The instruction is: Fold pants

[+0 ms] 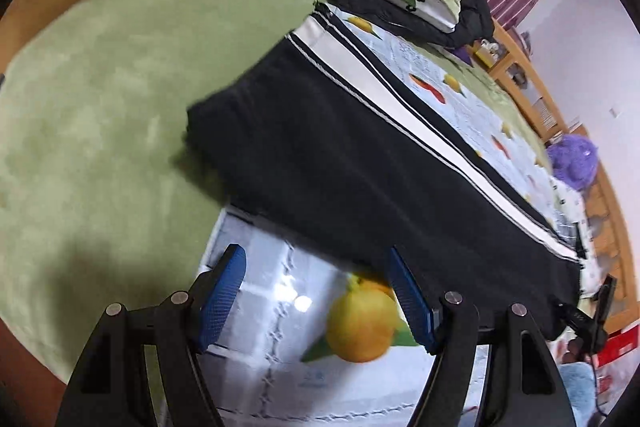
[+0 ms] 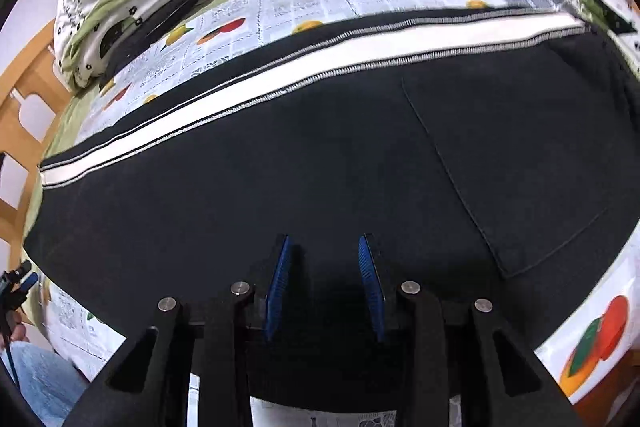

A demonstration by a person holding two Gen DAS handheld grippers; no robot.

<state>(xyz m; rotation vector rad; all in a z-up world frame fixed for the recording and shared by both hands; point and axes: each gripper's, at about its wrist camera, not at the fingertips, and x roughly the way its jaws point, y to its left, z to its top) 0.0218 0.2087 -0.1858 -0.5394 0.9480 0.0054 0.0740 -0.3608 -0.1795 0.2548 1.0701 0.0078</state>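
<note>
Left gripper (image 1: 316, 291) is hanging released and empty over the fruit-print sheet (image 1: 272, 307), just beside the near edge of the pants (image 1: 340, 167), apparently positioned for a fresh pinch. Right gripper (image 2: 324, 287) is hovering partly parted above the pants' dark, soft knit; contact cannot be determined. Pants are lying flat, white side stripe (image 2: 280, 75) along the far edge.
</note>
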